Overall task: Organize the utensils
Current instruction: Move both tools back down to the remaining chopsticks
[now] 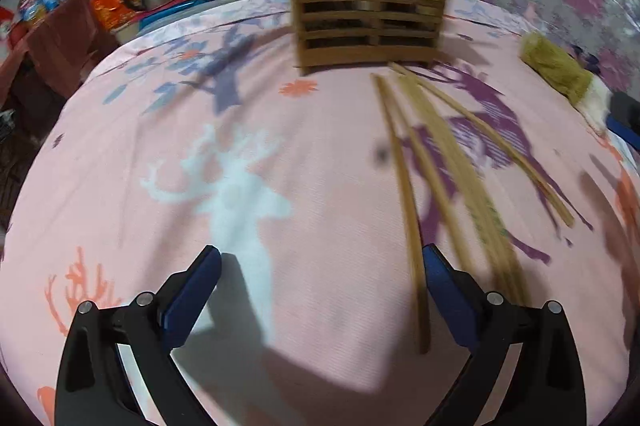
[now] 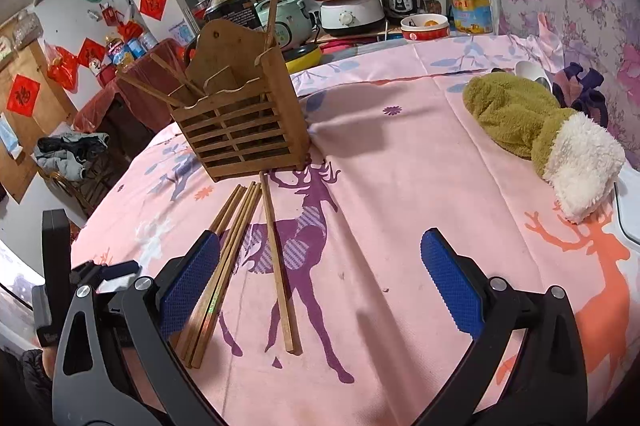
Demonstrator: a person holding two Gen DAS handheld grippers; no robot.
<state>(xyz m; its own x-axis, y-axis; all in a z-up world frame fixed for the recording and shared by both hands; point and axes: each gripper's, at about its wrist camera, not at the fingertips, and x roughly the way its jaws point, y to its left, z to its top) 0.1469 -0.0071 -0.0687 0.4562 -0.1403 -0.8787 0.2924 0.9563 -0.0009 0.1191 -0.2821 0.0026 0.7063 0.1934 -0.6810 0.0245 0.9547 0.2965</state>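
Both grippers hover above a pink tablecloth (image 2: 400,162) printed with deer, and each has its jaws spread wide with nothing between the blue pads. The left gripper (image 1: 320,290) hangs over a pale blue deer shape, its right-hand pad just beside the near end of one chopstick. The right gripper (image 2: 320,278) sits above a purple deer, its left-hand pad overlapping the chopsticks (image 2: 236,246) in that view (whether it touches them cannot be told). The loose chopsticks lie flat on the cloth as a bundle running from near to far, with a single chopstick (image 2: 278,266) lying slightly apart to the right. Their far ends reach almost to the base of a slatted wooden utensil holder (image 2: 244,122), which stands upright at the far side of the table and already has several chopsticks leaning inside it. To the right lies a fluffy olive and white slipper (image 2: 540,130). Beyond the table are rice cookers, bottles and red paper decorations.
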